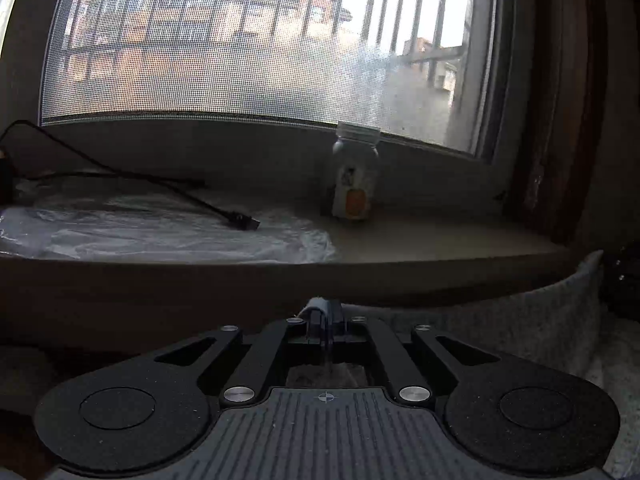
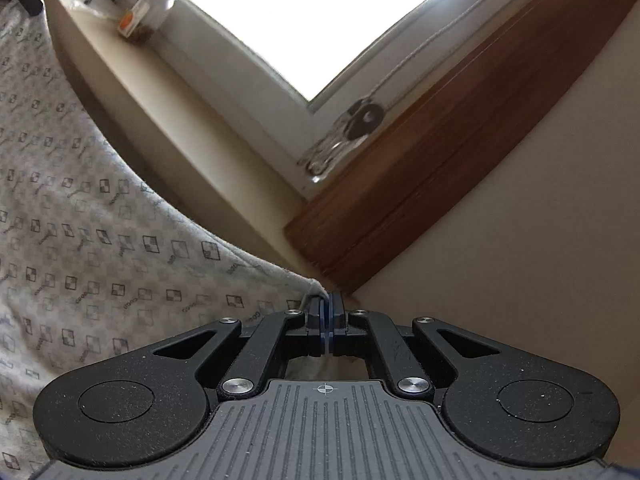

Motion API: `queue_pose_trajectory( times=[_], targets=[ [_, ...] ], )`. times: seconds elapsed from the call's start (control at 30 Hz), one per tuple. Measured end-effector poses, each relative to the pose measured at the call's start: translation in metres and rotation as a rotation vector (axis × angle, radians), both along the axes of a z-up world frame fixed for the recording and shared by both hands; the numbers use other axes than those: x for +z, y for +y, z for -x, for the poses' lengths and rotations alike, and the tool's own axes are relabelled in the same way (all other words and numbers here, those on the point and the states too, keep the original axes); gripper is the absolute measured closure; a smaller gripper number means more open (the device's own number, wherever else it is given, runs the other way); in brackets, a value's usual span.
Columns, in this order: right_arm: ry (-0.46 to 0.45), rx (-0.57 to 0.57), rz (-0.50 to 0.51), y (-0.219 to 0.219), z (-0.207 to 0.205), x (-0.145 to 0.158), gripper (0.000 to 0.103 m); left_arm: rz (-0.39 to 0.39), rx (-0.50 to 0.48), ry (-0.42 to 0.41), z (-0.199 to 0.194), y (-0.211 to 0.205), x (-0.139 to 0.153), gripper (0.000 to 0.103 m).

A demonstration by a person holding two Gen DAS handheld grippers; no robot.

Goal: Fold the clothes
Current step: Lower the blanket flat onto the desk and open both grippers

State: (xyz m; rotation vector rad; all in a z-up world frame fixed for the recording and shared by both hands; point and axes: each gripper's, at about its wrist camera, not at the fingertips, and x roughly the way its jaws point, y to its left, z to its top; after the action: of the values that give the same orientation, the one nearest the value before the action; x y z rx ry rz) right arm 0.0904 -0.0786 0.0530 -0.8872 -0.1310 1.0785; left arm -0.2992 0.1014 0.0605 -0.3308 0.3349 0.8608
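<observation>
Left gripper (image 1: 323, 314): jaws closed, pinching the hem of the pale grey printed fabric garment (image 1: 500, 328), below the windowsill. Right gripper (image 2: 329, 308): jaws closed on the garment's (image 2: 100, 240) corner; cloth stretched leftward.

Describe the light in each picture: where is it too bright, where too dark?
Left wrist view: backlit by the window; the sill, the bottle and the left tongs are dim, and the fisheye bends the sill. Right wrist view: the window is pure white glare; the printed garment and right tongs are evenly lit.
</observation>
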Motion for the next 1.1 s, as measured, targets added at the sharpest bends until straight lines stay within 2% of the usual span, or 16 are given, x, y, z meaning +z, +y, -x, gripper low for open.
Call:
queue_pose_trajectory(
  times=[0.1, 0.13, 0.17, 0.2, 0.27, 0.3, 0.37, 0.5, 0.57, 0.6, 0.77, 0.93, 1.0, 1.1],
  targets=[
    [0.025, -0.024, 0.038, 0.014, -0.003, -0.014, 0.095, 0.019, 0.013, 0.032, -0.002, 0.011, -0.012, 0.101],
    [0.062, -0.033, 0.059, 0.018, -0.006, -0.017, 0.078, 0.033, 0.019, 0.044, -0.002, 0.012, -0.014, 0.099],
    [0.126, -0.044, 0.086, 0.022, -0.009, -0.019, 0.058, 0.053, 0.018, 0.055, 0.0, 0.012, -0.017, 0.09],
    [0.192, -0.05, 0.105, 0.023, -0.013, -0.02, 0.051, 0.07, 0.019, 0.065, 0.002, 0.014, -0.021, 0.075],
    [0.328, -0.052, 0.12, 0.02, -0.019, -0.019, 0.049, 0.068, 0.046, 0.089, 0.008, 0.013, -0.023, 0.055],
    [0.388, -0.047, 0.114, 0.016, -0.021, -0.018, 0.049, 0.063, 0.059, 0.097, 0.012, 0.012, -0.023, 0.049],
    [0.463, -0.028, 0.096, 0.006, -0.022, -0.014, 0.048, 0.068, 0.08, 0.103, 0.023, 0.012, -0.02, 0.045],
    [0.509, 0.024, 0.097, -0.022, -0.006, -0.018, 0.046, 0.054, 0.087, 0.094, 0.045, -0.009, -0.01, 0.043],
    [0.546, 0.052, 0.106, -0.038, 0.009, -0.027, 0.046, 0.053, 0.073, 0.084, 0.051, -0.023, -0.006, 0.043],
    [0.553, 0.063, 0.106, -0.045, 0.015, -0.031, 0.046, 0.058, 0.056, 0.078, 0.052, -0.031, -0.004, 0.047],
    [0.528, 0.104, 0.085, -0.073, 0.046, -0.047, 0.046, 0.088, -0.064, 0.053, 0.049, -0.079, -0.003, 0.093],
    [0.532, 0.085, 0.041, -0.084, 0.044, -0.051, 0.042, 0.111, -0.177, 0.038, 0.026, -0.18, 0.0, 0.098],
    [0.556, 0.07, 0.038, -0.082, 0.039, -0.051, 0.037, 0.154, -0.206, 0.016, 0.024, -0.211, -0.007, 0.098],
    [0.586, 0.059, 0.037, -0.082, 0.033, -0.052, 0.034, 0.183, -0.228, 0.029, 0.021, -0.247, -0.015, 0.098]
  ],
)
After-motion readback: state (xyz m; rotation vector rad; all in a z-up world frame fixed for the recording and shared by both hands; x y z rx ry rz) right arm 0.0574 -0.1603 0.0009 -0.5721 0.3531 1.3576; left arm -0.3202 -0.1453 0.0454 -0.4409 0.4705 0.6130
